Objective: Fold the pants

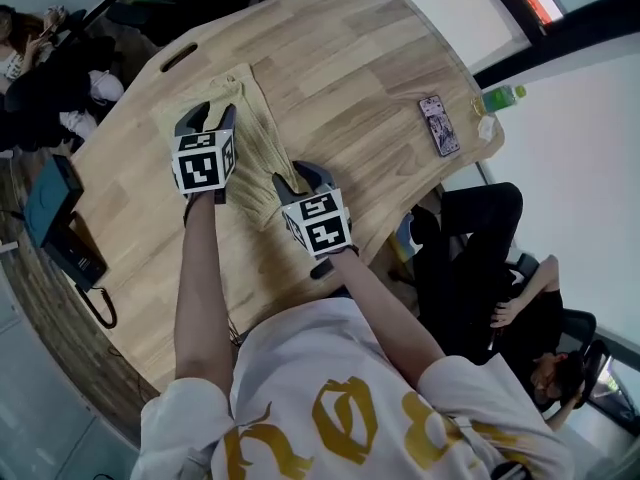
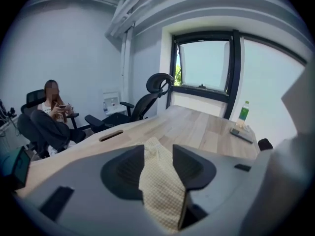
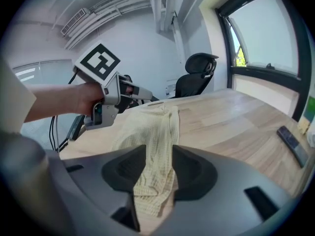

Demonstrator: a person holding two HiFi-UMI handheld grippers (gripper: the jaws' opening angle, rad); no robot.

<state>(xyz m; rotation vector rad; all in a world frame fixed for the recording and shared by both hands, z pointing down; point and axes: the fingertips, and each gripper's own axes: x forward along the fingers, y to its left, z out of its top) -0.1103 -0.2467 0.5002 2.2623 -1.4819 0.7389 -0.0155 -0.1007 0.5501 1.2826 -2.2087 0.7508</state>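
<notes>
Pants (image 1: pixel 245 138), cream waffle-knit, lie on the wood worktop (image 1: pixel 350 78) as one narrow band running away from the person. The near end is just under both tongs. L tongs (image 1: pixel 210 118) sit over the band's left edge and R tongs (image 1: pixel 298 180) at the near right corner, the two close together.

L tongs: jaws partway apart w/ cloth showing in the gap. The pads aren't visibly pressing on it, so no grip as far as I can tell. R tongs: same, jaws apart w/ a bit of hem lying btw them, loose, not clamped.

Progress (my read): legs look already laid one on the other, since the band is narrow and fairly flat, w/ some bunching at the near end. So the lengthwise fold is prob. done. Left to do: at least one crosswise fold, end to end, then smoothing. The band looks too long for a finished fold, so I'd put it at approx. halfway, no more.

Phone (image 1: pixel 439 124) and bottle (image 1: pixel 503 97) sit well apart at the worktop's far right, out of the way.
</notes>
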